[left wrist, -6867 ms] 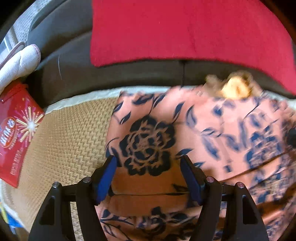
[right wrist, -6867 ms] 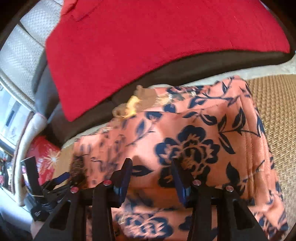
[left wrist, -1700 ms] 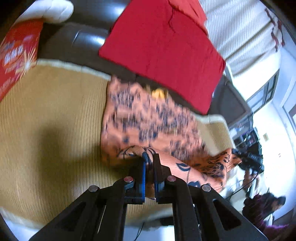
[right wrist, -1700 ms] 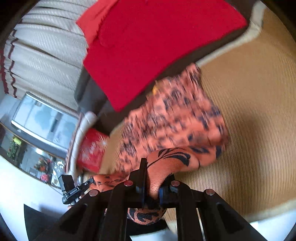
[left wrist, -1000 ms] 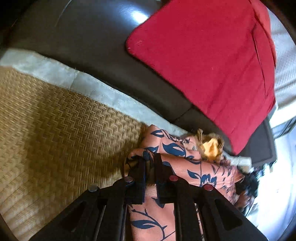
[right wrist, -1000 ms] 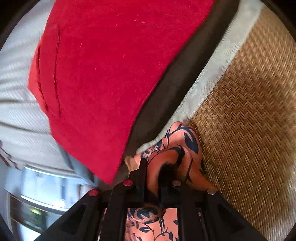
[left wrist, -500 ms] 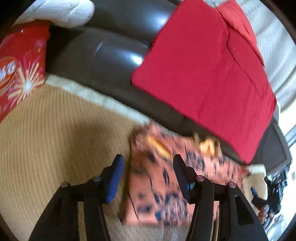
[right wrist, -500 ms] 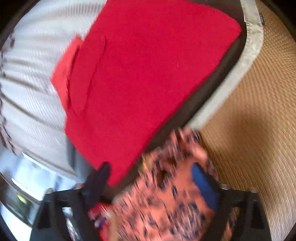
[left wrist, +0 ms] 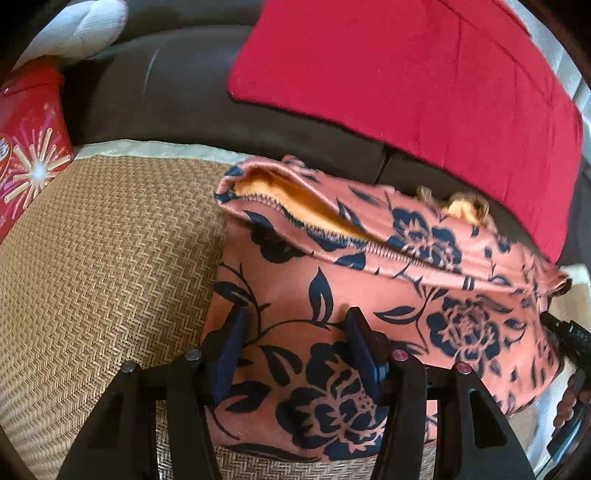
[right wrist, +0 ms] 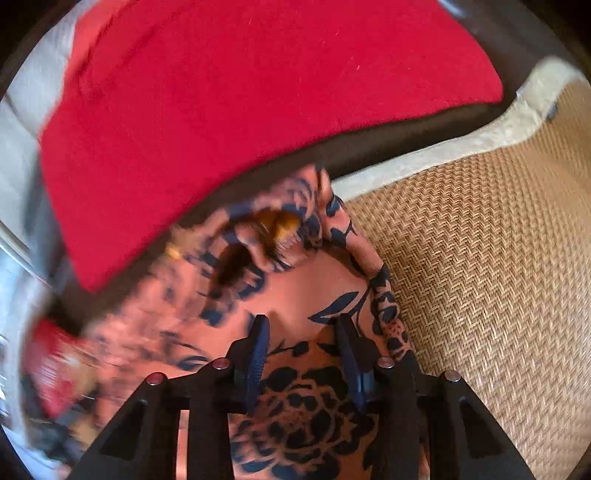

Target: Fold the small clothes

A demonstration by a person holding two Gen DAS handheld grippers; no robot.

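A small orange garment with dark blue flowers [left wrist: 369, 295] lies folded over on a woven straw mat [left wrist: 110, 258]. Its hem gapes at the far edge and shows a yellow-orange lining [left wrist: 288, 199]. My left gripper [left wrist: 295, 325] is open and empty, its jaws spread over the garment's near left part. My right gripper [right wrist: 301, 332] is open and empty over the garment's right part [right wrist: 314, 288], near its right edge. The right wrist view is blurred on the left.
A red cushion [left wrist: 406, 74] leans on the dark brown sofa back [left wrist: 155, 92] behind the mat. A red printed bag [left wrist: 26, 140] and a white pillow [left wrist: 81, 26] sit at the far left. The mat [right wrist: 498, 258] extends right of the garment.
Both grippers held the garment's near edge shut, carried it over toward the sofa back, then opened and let go. The garment now lies folded and both grippers sit lower over it.
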